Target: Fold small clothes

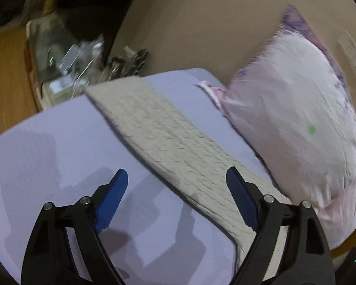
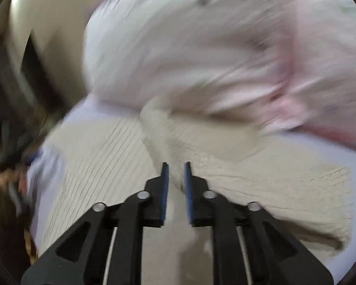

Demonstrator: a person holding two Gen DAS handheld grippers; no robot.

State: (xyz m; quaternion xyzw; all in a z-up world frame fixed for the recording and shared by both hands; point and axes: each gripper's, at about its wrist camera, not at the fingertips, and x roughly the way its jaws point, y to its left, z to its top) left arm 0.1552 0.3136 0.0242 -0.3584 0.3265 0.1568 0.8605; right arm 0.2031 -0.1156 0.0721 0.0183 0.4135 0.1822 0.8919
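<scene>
A beige ribbed knit garment (image 1: 168, 137) lies in a long strip across the lavender bed sheet (image 1: 59, 142). My left gripper (image 1: 176, 178) is open and empty, held above the sheet at the garment's near edge. In the right wrist view the same garment (image 2: 273, 185) is bunched into a raised fold in front of my right gripper (image 2: 176, 168). Its jaws stand nearly closed with a narrow gap, and the fold's cloth sits between the blue pads (image 2: 165, 185). The view is motion-blurred.
A large pink and white pillow (image 1: 296, 123) lies right of the garment, also in the right wrist view (image 2: 201, 47). A cluttered side table (image 1: 66, 64) stands past the bed's far left edge. A beige wall (image 1: 201, 23) rises behind.
</scene>
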